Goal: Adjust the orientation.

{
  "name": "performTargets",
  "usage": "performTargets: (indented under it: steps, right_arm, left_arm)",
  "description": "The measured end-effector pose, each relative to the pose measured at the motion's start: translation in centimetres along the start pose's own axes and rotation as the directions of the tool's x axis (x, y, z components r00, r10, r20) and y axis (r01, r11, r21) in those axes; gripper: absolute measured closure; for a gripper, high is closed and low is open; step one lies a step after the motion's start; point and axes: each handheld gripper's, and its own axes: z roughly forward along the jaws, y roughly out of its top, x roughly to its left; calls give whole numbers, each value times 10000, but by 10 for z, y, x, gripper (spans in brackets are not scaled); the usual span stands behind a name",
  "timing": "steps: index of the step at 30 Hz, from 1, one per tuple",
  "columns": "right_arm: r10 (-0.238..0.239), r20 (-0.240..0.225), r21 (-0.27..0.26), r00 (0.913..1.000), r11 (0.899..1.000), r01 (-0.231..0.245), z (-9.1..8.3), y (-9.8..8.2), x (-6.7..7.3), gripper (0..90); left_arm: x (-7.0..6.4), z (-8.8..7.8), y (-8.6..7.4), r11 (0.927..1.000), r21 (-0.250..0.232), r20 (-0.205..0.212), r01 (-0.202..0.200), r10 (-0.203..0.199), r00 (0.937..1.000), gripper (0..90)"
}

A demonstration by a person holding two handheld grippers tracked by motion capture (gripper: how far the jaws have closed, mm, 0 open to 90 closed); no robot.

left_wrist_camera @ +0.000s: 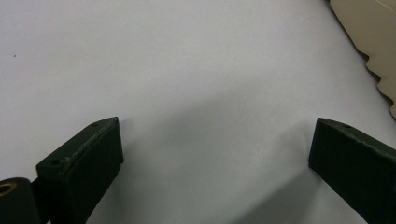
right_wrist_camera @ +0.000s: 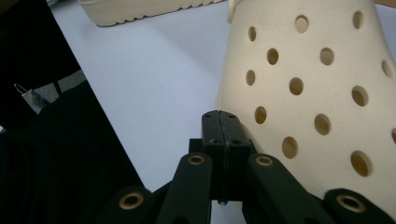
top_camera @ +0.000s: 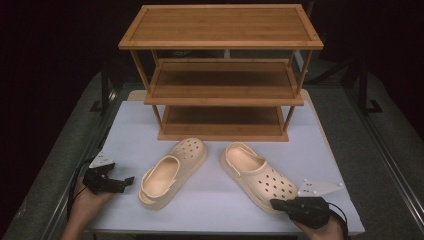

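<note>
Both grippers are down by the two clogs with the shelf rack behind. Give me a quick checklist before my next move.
1. Right gripper jaws closed, nothing between them: ok.
2. Right gripper at toe of the right clog; contact: cannot tell.
3. Left gripper open over bare table: ok.
4. Left clog upright, apart from left gripper: ok.
5. Wooden rack shelves free: ok.

A staged recording setup in a darkened room, like a lab: a plain white tabletop (top_camera: 220,200) ringed by black backdrop, grey carpet beside it, dark stand legs (top_camera: 104,95), and a three-tier bamboo shoe rack (top_camera: 220,75) as a prop.
</note>
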Motion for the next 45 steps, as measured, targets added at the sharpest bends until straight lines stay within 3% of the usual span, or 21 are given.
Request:
performTargets:
  steps: [7,15,19,24,30,34,42,45]
  right_arm:
    - [188,176,-96,9997,9998,-186,-5,-2,-10,900]
    - [236,692,-138,9973,9996,-227,-11,-2,-20,900]
    - [291,1137,-168,9931,9995,-274,-15,0,-30,900]
    - [455,1268,-281,9909,9987,-423,-18,0,-42,900]
    - [660,1155,-350,9911,9974,-623,-23,-7,-36,899]
    - [785,1304,-56,9884,9969,-785,-22,-16,-32,899]
    - [1012,1669,202,9808,9942,-1060,-21,-22,-40,899]
    - [1027,1599,213,9818,9940,-1074,-20,-22,-40,899]
  left_arm:
    - [0,0,0,10000,2,0,2,-2,10000,23]
    - [0,0,0,10000,9,2,1,-1,10000,24]
    - [0,0,0,10000,5,4,7,-7,10000,23]
    - [0,0,0,10000,7,5,9,-9,10000,23]
    - [0,0,0,10000,6,2,1,-1,10000,24]
    - [0,0,0,10000,-4,-3,9,-9,10000,24]
    - [0,0,0,10000,-1,4,13,-13,10000,24]
    - [0,0,0,10000,8,4,1,-1,10000,24]
